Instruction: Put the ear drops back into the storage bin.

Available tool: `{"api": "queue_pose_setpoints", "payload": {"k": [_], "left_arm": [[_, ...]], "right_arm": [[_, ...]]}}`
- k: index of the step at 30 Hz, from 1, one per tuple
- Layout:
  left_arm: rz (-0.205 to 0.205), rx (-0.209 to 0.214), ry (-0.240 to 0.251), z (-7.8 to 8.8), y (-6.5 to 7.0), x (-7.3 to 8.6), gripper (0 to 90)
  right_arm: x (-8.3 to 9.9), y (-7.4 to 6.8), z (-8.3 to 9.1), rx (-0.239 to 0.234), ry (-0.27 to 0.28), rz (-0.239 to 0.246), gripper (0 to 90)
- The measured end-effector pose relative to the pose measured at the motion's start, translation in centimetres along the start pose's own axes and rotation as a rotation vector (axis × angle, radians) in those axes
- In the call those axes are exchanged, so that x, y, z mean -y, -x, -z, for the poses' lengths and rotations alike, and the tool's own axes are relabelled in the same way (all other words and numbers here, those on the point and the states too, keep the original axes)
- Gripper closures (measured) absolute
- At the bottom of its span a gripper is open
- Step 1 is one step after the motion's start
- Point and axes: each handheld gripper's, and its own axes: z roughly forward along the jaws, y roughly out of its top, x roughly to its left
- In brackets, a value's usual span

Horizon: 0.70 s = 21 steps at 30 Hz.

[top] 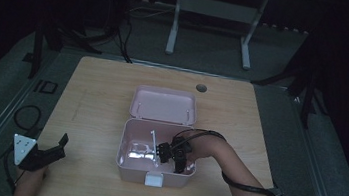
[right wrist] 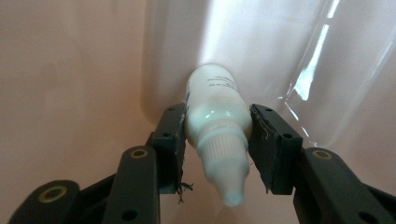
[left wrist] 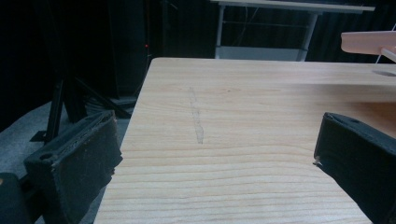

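The right gripper (top: pixel 175 154) reaches into the open pink box (top: pixel 127 160) near the front middle of the worktop (top: pixel 98 83). In the right gripper view its fingers (right wrist: pixel 170 140) sit on either side of a small white bottle (right wrist: pixel 215 123), the left pad touching it and the right one close beside it; whether they pinch it I cannot tell. The bottle lies against the box's inner wall, cap toward the camera. The left gripper (top: pixel 50 153) rests at the worktop's front left corner, fingers (left wrist: pixel 79 163) spread, nothing between them.

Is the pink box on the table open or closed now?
Open. The pink box has its lid swung back behind it, and the right tool reaches inside, around a small white bottle.
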Motion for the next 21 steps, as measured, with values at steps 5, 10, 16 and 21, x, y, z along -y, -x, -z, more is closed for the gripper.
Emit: {"api": "queue_pose_setpoints", "payload": {"k": [5, 10, 16, 21], "left_arm": [[0.001, 0.000, -0.001, 0.0, 0.0, 0.0, 0.5], [0.002, -0.001, -0.002, 0.0, 0.0, 0.0, 0.5], [0.004, -0.001, -0.002, 0.0, 0.0, 0.0, 0.5], [0.004, -0.002, 0.000, 0.0, 0.0, 0.0, 0.5]], "right_arm": [[0.3, -0.2, 1.4, 0.019, 0.023, -0.005, 56.5], [0.5, -0.3, 3.0, 0.045, 0.037, -0.005, 54.2], [1.1, -0.4, 5.0, 0.084, 0.061, -0.023, 48.1], [2.1, -0.9, 6.9, 0.108, 0.109, -0.046, 38.0]]}}
